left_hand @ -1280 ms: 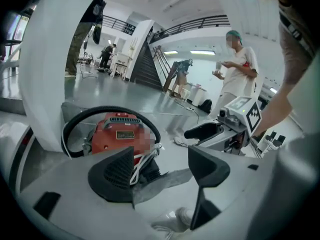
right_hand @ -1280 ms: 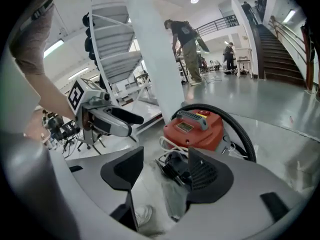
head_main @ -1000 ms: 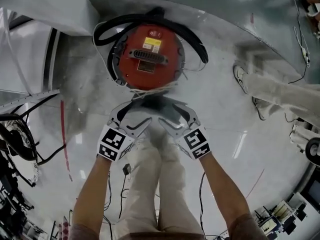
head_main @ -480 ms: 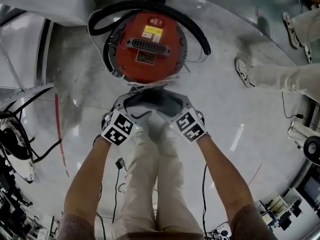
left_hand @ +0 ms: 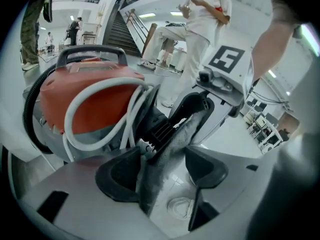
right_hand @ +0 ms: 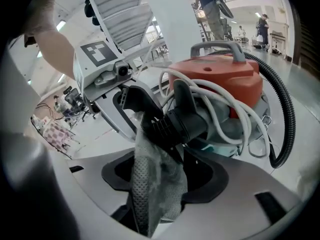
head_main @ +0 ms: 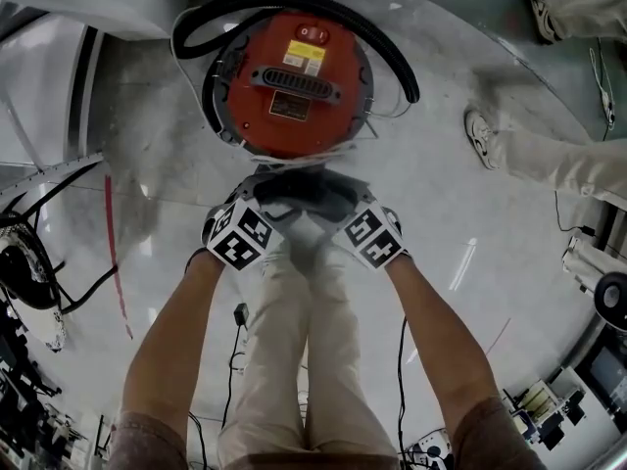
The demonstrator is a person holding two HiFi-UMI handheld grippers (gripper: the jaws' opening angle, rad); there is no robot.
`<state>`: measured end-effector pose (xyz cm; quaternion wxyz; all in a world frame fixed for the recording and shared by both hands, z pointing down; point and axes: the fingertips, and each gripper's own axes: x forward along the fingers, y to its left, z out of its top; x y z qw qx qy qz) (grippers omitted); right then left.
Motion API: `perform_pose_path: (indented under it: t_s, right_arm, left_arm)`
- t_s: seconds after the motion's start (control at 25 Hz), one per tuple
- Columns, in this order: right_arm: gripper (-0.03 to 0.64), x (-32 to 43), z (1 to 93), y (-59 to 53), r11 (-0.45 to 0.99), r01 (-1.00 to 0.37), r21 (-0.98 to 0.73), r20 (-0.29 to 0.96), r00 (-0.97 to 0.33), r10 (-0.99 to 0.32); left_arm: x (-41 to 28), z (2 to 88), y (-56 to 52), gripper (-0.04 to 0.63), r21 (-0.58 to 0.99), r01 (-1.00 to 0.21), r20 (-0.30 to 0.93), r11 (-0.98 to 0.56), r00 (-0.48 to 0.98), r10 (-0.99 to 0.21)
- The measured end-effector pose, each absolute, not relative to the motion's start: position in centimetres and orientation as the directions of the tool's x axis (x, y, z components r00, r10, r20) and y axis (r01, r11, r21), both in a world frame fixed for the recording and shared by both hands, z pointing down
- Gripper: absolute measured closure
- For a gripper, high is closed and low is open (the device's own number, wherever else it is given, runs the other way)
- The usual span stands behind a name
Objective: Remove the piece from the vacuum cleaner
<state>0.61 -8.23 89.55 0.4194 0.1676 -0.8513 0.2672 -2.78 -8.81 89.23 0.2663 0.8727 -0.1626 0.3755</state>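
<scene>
Head view: red vacuum cleaner (head_main: 294,76) stands on the pale floor (head_main: 460,194) at 12 o'clock from the person. A black hose (head_main: 392,57) loops round it and a white cord (left_hand: 100,104) is wound about its body. The piece (right_hand: 177,126), a black ribbed collar with a grey mesh cloth (right_hand: 155,184) hanging from it, sits at the cleaner's 6 o'clock side, attached.

Both tongs meet there. The left tongs (left_hand: 162,171) are wide and have just been narrowing. The cloth stands between the pads, near one and clear of the other. The right tongs (right_hand: 165,174) are also wide, and the cloth fills most of the gap. A bystander's legs (head_main: 549,160) are at 2 o'clock.
</scene>
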Motion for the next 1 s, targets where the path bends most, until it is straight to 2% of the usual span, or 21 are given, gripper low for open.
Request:
perform_pose_path:
  t_s: [0.16,0.36,0.6,1.0]
  right_arm:
    - [0.405,0.6,89.7,-8.0,0.798,-0.51,-0.321,0.804,-0.592,-0.055]
    - [0.411,0.7,89.8,-7.8,0.767,-0.551,-0.328,0.8,-0.594,-0.084]
    - [0.449,0.9,89.9,-7.6,0.74,-0.587,-0.329,0.801,-0.588,-0.111]
    - [0.499,1.1,90.1,-6.9,0.704,-0.626,-0.335,0.803,-0.58,-0.134]
  left_arm:
    - [-2.5,89.3,-8.4,0.356,0.353,-0.49,0.744,-0.797,0.663,-0.078]
    - [-2.6,89.3,-8.2,0.364,0.368,-0.519,0.747,-0.772,0.659,-0.087]
    - [-3.1,89.7,-7.6,0.433,0.403,-0.567,0.753,-0.719,0.651,-0.091]
    - [-3.5,89.6,-7.3,0.46,0.412,-0.647,0.761,-0.642,0.632,-0.148]
